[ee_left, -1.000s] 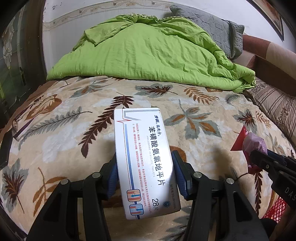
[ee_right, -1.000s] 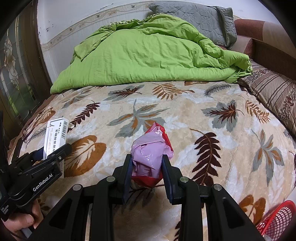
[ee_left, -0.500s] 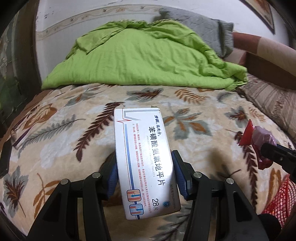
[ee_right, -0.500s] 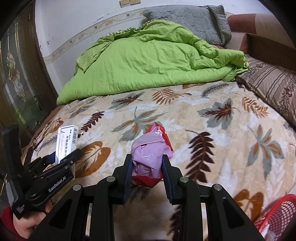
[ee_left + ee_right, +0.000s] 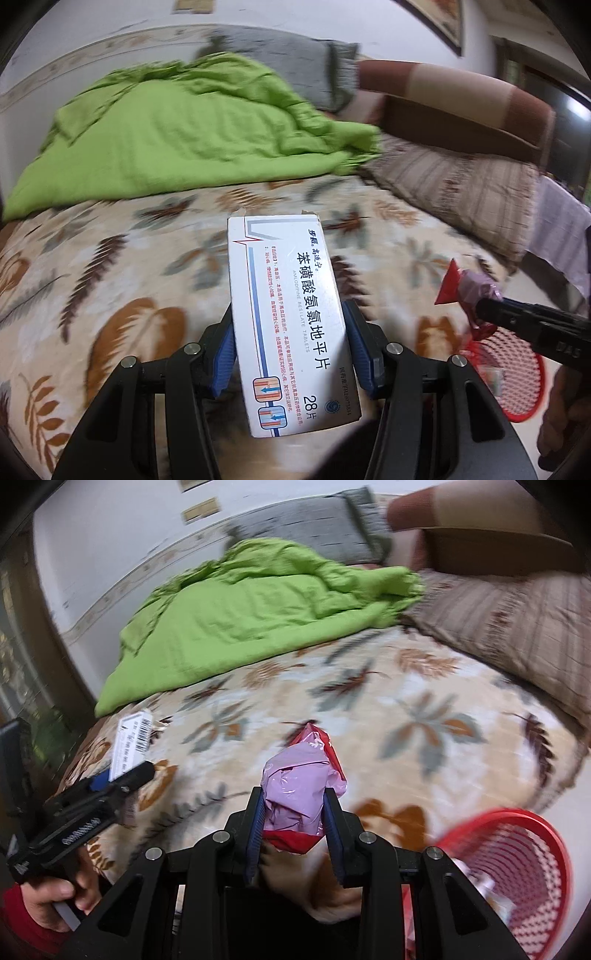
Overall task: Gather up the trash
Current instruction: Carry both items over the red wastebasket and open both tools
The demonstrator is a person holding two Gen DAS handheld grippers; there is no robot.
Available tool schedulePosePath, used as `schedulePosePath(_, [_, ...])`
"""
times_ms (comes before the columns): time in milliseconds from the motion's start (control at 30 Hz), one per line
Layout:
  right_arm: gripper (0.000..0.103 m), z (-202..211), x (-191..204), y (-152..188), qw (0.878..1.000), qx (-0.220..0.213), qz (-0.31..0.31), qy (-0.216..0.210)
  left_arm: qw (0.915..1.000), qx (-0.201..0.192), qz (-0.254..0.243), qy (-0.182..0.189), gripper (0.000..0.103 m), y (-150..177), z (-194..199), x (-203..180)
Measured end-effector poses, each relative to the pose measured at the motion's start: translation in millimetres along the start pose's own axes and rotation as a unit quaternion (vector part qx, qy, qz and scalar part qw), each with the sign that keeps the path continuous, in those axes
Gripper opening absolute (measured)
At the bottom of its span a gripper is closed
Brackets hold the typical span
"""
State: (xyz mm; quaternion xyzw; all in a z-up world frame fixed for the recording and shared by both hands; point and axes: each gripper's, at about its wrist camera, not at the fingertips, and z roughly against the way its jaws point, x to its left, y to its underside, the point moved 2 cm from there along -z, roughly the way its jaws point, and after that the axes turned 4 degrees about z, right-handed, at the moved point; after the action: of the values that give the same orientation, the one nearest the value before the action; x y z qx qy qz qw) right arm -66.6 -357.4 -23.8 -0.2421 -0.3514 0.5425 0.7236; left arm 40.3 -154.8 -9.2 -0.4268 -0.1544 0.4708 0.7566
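Left wrist view: left gripper [image 5: 291,354], jaws pinching a white tablet box [image 5: 291,314] by its long sides, blue pads [image 5: 225,360] flat against the card. Box points away from the camera, printed face up, held above the bed [image 5: 110,295] and its leaf-patterned blanket. Far right of this view: the right gripper [image 5: 480,314] seen side-on, a red-and-pink wrapper bundle [image 5: 469,291] at its tip, over the rim of a red mesh basket [image 5: 517,369] on the floor beside the bed.

Right wrist view: right gripper [image 5: 295,830], jaws clamped on the crumpled pink plastic with a red wrapper [image 5: 299,794] behind and beneath it. Basket [image 5: 517,867] lower right, interior visible here, with pale scraps inside; the other view gives only its rim and mesh. Lower left: left gripper [image 5: 122,779] side-on with the box's barcode side [image 5: 131,746], and the hand [image 5: 55,897] holding it, red sleeve [image 5: 22,923] at the wrist.

Both views, blurred: green quilt [image 5: 177,140], grey pillow [image 5: 314,528], striped pillow [image 5: 461,192], brown headboard [image 5: 461,110].
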Motion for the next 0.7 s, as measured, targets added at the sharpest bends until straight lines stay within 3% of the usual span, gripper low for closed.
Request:
schedulePosePath(167, [0.033,44,-56,7,0.998,-0.015,-0.051,0.044,0.9974,0.014,-0.028,0.065,0.052,-7,2,-57])
schedulePosePath(367, [0.033,80,-105,16,0.992,-0.026,-0.099,0.080,0.9881,0.040,-0.065,0.134,0.052,-5,-4,-129])
schedulePosePath(700, [0.033,103,-146,37,0.983,-0.028,-0.148,0.102,0.9691,0.093,-0.117,0.196,0.052,24,-20,-212])
